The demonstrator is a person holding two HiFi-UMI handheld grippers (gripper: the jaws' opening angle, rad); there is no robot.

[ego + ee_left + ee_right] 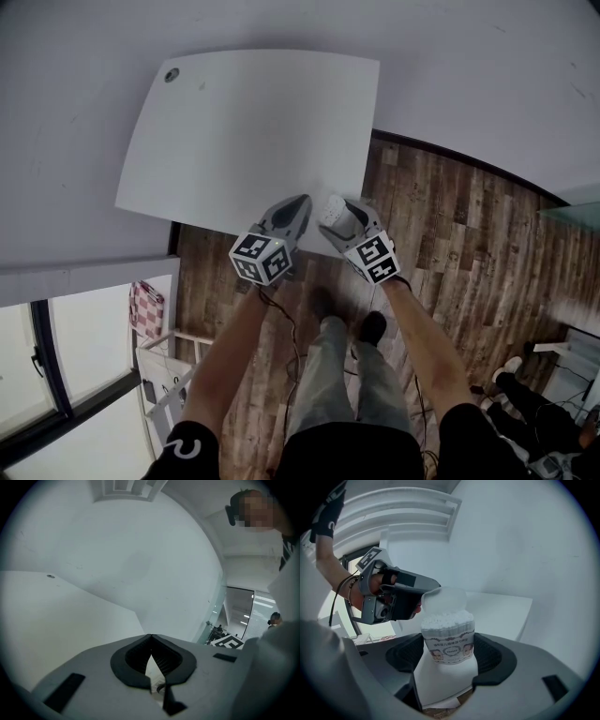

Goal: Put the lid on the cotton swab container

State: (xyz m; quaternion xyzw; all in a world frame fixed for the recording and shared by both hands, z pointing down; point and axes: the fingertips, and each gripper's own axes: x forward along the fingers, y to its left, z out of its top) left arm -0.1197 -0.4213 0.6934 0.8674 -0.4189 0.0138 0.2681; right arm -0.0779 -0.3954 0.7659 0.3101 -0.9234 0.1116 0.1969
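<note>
The cotton swab container [447,644], white with a printed label and its top full of swabs, stands between the jaws of my right gripper [450,652], which are shut on its body. In the head view the container [333,212] and right gripper [343,208] hang at the white table's near edge. My left gripper [428,588] comes in from the left, shut on the translucent lid [444,600], which hovers tilted just above the swabs. In the left gripper view the left gripper [151,637] has its jaws meeting at the tips, and the lid is hidden beyond them.
The white table [244,131] has a small round hole [172,74] at its far left corner. Wooden floor [450,216] lies under the grippers. A rack with a checked cloth [145,309] stands at lower left. Another person's legs [525,394] show at lower right.
</note>
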